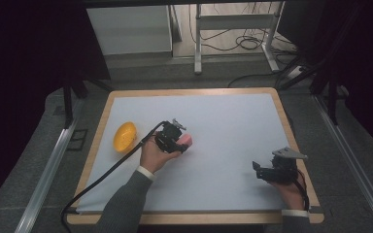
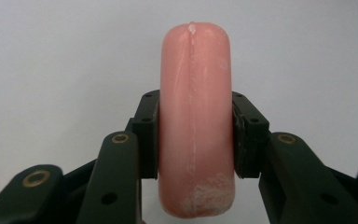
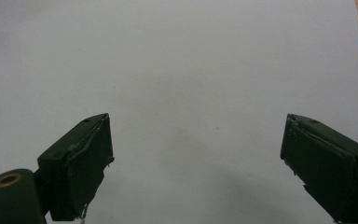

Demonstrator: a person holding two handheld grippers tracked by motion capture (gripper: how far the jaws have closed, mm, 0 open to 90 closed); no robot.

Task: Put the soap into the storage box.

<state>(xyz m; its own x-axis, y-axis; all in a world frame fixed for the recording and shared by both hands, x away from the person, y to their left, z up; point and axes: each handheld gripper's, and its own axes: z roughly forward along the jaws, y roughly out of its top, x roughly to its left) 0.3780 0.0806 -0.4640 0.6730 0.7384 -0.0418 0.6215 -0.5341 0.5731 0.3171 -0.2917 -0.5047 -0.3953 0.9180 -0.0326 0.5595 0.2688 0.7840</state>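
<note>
Your left gripper (image 2: 196,140) clamps the pink sausage (image 2: 196,116) mid-length so it sticks out ahead; right gripper (image 3: 196,154) gapes wide, empty.

Pink sausage (image 2: 196,121) — smooth, rounded ends, pale scuffs, held upright mid-table — orange bowl (image 1: 125,136) near table's left edge

No text, label, brand, number or sign can be read in any of the views.
</note>
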